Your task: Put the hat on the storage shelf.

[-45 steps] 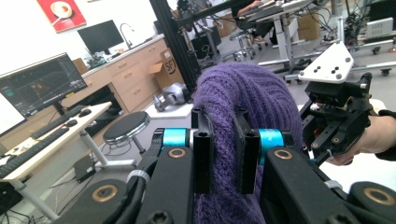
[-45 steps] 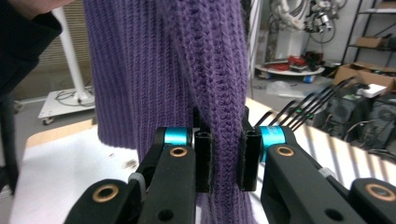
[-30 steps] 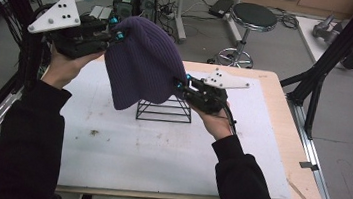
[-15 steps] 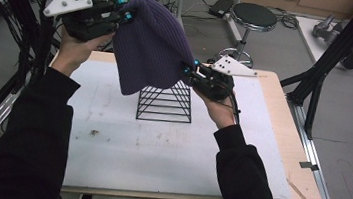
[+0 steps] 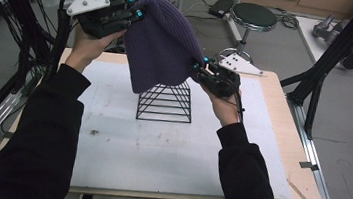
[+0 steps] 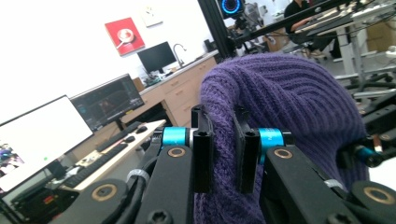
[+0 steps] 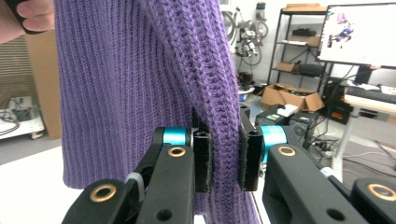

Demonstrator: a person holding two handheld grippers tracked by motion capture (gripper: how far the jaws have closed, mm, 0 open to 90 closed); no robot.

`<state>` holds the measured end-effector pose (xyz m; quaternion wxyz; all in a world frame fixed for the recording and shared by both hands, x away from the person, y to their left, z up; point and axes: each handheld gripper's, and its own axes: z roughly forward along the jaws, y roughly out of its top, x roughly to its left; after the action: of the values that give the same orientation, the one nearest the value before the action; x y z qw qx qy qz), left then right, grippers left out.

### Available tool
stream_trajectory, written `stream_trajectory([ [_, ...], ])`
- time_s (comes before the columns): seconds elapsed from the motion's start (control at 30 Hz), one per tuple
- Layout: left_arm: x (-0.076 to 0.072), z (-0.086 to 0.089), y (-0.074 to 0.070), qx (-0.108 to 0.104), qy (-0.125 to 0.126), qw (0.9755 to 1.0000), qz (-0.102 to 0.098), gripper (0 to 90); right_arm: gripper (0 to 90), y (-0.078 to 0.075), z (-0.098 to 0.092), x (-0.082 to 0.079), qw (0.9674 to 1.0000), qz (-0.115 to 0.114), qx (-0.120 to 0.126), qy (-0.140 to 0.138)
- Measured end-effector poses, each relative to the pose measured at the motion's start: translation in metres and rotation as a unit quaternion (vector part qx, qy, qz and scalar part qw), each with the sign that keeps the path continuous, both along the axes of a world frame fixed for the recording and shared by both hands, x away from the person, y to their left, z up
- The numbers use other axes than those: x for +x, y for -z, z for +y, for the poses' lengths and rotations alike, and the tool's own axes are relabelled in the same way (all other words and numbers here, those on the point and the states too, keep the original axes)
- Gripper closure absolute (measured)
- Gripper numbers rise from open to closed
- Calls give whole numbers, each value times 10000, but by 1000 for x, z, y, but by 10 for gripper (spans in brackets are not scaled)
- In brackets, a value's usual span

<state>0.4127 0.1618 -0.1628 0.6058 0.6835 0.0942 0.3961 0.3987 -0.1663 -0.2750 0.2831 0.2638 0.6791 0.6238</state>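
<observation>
Jaws, left: left gripper [image 5: 135, 13] pinches a fold of the purple knit beanie [image 5: 163, 42]; in the left gripper view the pads press the ribbed fabric from both sides [image 6: 219, 154].
Jaws, right: right gripper [image 5: 199, 68] likewise clamped on the hat's edge; in the right gripper view a thick rolled hem sits squeezed between the pads [image 7: 223, 154].
Beanie, position: held in the air above the far middle of the white mat [image 5: 123, 149], its lower edge hanging across the top of the black wire stand [image 5: 165, 101].
Change: a second ago the hat sat low, draped over the stand with both grippers near table height; half a second ago it was partway up; now the left gripper is well above the far left corner and more of the wire frame is exposed.
Meaning: likely the hat is being lifted off the stand. Judged close to clear, though the bottom edge overlaps the stand's peak from this angle; touching or just in front, cannot tell.
Left arm pose: forearm raised steeply, hand [image 5: 87, 44] under the gripper, grey plate tilted up and toward the far left.
Right arm pose: forearm lower, reaching forward over the mat, hand [image 5: 224, 102] beside the stand's right side, gripper pointing left into the hat.
Tilt: hat slopes from high left to low right.
</observation>
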Motion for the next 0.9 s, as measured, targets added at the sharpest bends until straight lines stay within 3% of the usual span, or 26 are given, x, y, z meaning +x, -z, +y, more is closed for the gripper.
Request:
stream_trajectory([
  [0.13,2,-3,2,76,-18,10000,49,809,802,4,4,4,9998,25,-143,152],
  [0.17,2,-4,3,89,-20,9999,52,808,802,4,5,4,9997,116,-132,185],
  [0.2,2,-5,3,69,-5,10000,65,808,802,5,3,5,9997,37,-152,184],
  [0.33,4,-8,6,98,37,9999,109,808,802,7,0,5,9995,116,-147,246],
  [0.5,5,-13,13,209,199,9994,183,808,801,17,-7,4,9995,279,-74,133],
  [0.67,9,-14,22,252,331,9986,328,808,799,26,-11,2,9991,399,-153,82],
  [0.9,11,-20,30,481,569,9957,550,808,796,45,-15,1,9978,615,-226,-3],
])
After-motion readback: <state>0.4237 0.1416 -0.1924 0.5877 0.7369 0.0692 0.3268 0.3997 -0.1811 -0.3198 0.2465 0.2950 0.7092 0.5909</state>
